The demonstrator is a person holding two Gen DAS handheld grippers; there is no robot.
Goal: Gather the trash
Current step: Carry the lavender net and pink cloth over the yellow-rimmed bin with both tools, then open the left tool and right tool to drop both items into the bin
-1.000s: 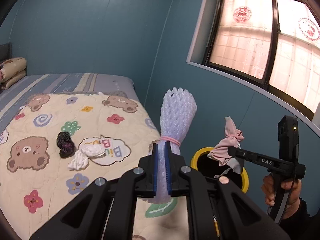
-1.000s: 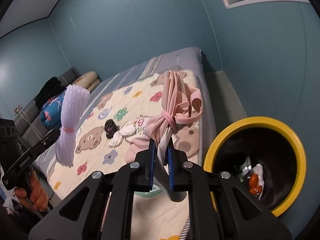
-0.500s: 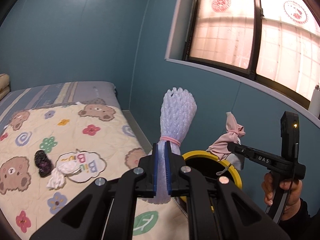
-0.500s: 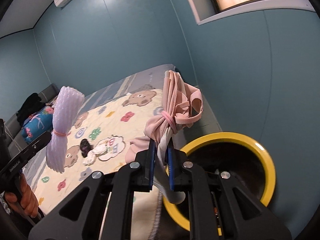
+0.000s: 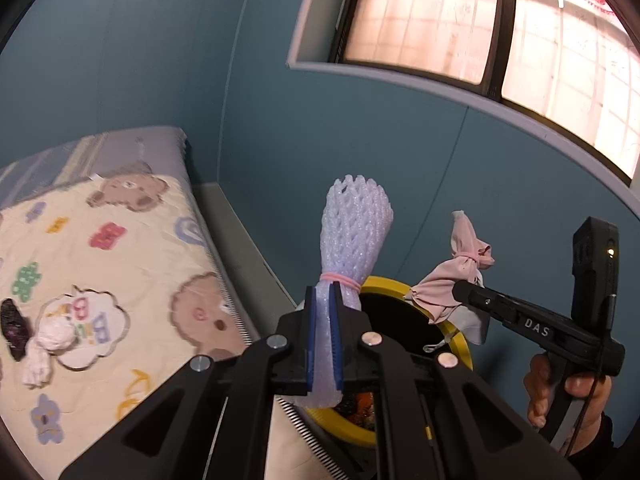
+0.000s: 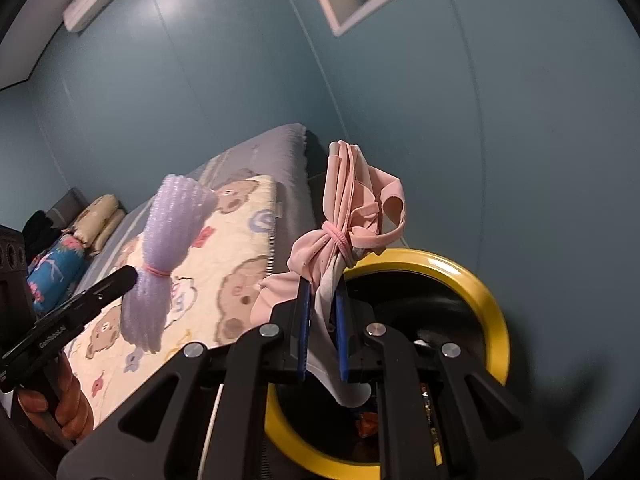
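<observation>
My left gripper (image 5: 323, 320) is shut on a white foam net bundle (image 5: 352, 236) tied with a pink band, held just over the near rim of a yellow-rimmed bin (image 5: 464, 350). My right gripper (image 6: 322, 312) is shut on a pink cloth bundle (image 6: 352, 216) tied with a pink band, held over the same bin (image 6: 486, 300). Each gripper shows in the other's view: the right one (image 5: 464, 296) with the pink cloth (image 5: 444, 292), the left one (image 6: 128, 276) with the foam net (image 6: 168, 248). Some trash lies inside the bin (image 6: 366, 426).
A bed with a bear-print quilt (image 5: 120, 280) stands left of the bin. A crumpled white piece (image 5: 52, 336) and a dark piece (image 5: 14, 326) lie on it. Blue walls (image 5: 360, 152) and a window (image 5: 520, 32) are behind; pillows (image 6: 96, 220) lie at the bed's far end.
Both grippers have swung right from over the bed toward the bin, each still holding its bundle. The bin now sits right below both.
</observation>
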